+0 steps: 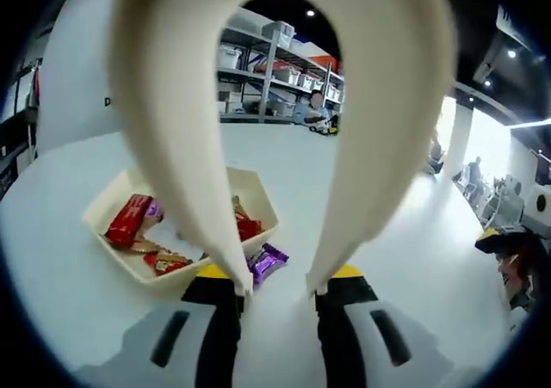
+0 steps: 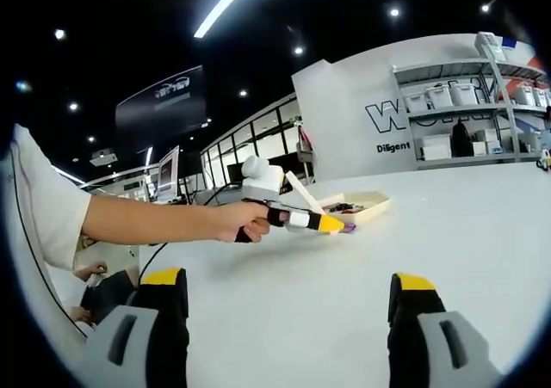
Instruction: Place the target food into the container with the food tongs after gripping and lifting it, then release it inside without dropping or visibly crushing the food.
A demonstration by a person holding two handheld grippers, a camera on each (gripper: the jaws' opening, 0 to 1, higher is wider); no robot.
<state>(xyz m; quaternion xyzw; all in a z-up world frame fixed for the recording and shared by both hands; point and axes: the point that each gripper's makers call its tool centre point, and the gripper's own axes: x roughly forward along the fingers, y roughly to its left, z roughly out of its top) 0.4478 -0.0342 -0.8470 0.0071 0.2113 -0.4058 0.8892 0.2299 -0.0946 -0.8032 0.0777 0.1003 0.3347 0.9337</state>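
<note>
In the left gripper view, the left gripper (image 1: 277, 295) is gripping a pair of cream food tongs (image 1: 277, 138) by their two arms, its yellow-tipped jaws closing on them from either side with a narrow gap between. The arms are joining in a wide loop farther out. Just past the left arm's base, a purple-wrapped snack (image 1: 268, 262) is lying on the white tabletop (image 1: 405, 259), beside the near corner of the container (image 1: 108, 233). Whether the tongs are touching the snack cannot be told. The cream container is sitting to the left of the tongs and beyond them, holding red-wrapped snacks (image 1: 129, 219). Storage shelves (image 1: 275, 70) are standing far behind.

In the right gripper view, the right gripper (image 2: 288, 315) is hovering over the tabletop with jaws spread wide and nothing between them. Farther off, a hand (image 2: 243, 224) is holding the left gripper out toward the container (image 2: 366, 204), with something purple showing at the gripper's tip.
</note>
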